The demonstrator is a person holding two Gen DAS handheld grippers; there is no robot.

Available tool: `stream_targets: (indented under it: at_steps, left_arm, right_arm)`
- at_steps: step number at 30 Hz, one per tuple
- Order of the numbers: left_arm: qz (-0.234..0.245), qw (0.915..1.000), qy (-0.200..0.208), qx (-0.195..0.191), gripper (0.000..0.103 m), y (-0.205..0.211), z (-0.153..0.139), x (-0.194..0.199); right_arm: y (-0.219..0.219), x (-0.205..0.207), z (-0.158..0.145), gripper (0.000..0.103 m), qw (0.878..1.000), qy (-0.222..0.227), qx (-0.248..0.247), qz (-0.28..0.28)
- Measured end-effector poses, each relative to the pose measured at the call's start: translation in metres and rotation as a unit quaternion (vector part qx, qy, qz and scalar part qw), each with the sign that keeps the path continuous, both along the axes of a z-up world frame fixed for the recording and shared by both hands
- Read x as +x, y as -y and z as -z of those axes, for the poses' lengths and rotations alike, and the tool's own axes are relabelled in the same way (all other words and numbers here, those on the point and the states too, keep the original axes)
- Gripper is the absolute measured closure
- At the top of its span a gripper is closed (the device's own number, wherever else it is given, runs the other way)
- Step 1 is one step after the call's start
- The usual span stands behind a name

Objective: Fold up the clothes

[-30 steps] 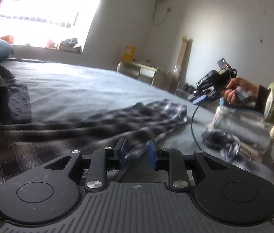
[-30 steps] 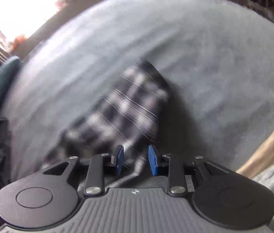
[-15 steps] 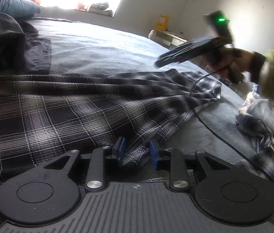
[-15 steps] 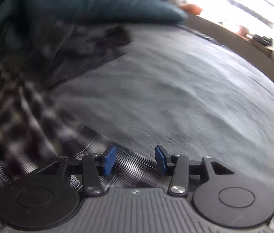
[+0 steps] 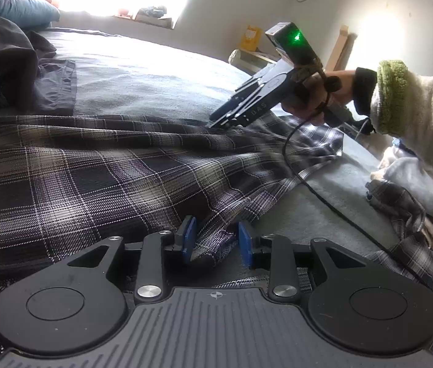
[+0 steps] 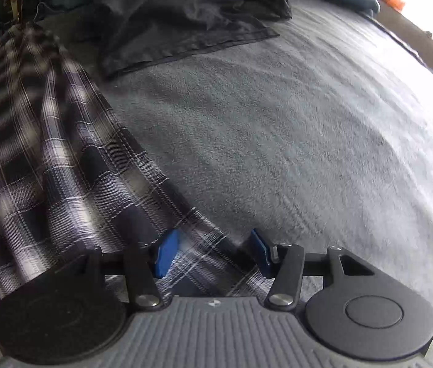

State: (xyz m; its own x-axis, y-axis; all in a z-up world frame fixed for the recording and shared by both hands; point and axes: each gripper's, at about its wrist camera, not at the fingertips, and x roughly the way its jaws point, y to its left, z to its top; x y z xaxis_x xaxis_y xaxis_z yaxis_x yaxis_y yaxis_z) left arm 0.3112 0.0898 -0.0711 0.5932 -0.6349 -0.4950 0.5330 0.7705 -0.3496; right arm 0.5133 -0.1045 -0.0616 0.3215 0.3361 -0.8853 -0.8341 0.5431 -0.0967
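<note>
A dark plaid shirt (image 5: 100, 184) lies spread on the grey bed cover (image 5: 143, 76). My left gripper (image 5: 216, 242) is open, with a fold of the shirt's near edge lying between its blue pads. My right gripper (image 6: 213, 253) is open over the shirt's far edge (image 6: 100, 184), its blue pads on either side of the cloth where it meets the bed cover (image 6: 277, 122). In the left wrist view the right gripper (image 5: 225, 121) points down onto the shirt, held by a hand in a cream sleeve.
A dark grey garment (image 5: 8, 70) and a teal pillow (image 5: 5, 3) lie at the head of the bed; they also show in the right wrist view (image 6: 185, 15). A pile of other clothes (image 5: 415, 190) sits at the right. A cable (image 5: 323, 196) trails across the bed.
The right gripper swung across the bed, came down onto the shirt's far edge and opened wider. The left gripper lowered toward the shirt's near edge and stays open.
</note>
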Motion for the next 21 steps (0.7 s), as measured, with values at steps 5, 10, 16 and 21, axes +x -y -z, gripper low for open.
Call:
stream_targets:
  at_steps: [5,10,16,21]
  left_arm:
    - [-0.001,1.0,0.0,-0.002,0.073,0.0,0.0,0.0]
    - [-0.002,1.0,0.005,0.005,0.073,0.001,-0.001,-0.002]
    - [-0.002,0.9998,0.011,0.016,0.073,0.004,-0.001,-0.004]
    - [-0.002,0.9998,0.012,0.018,0.073,0.005,-0.001,-0.005]
  right_arm:
    - [-0.013,-0.029,-0.003,0.098,0.998,0.05,-0.041,-0.026]
    - [-0.019,-0.045,-0.015,0.098,0.985,0.158,-0.072,-0.024]
    - [-0.019,-0.026,-0.023,0.098,0.972,0.223,-0.074,0.033]
    - [-0.023,-0.004,0.0,0.098,0.972,0.216,-0.074,0.058]
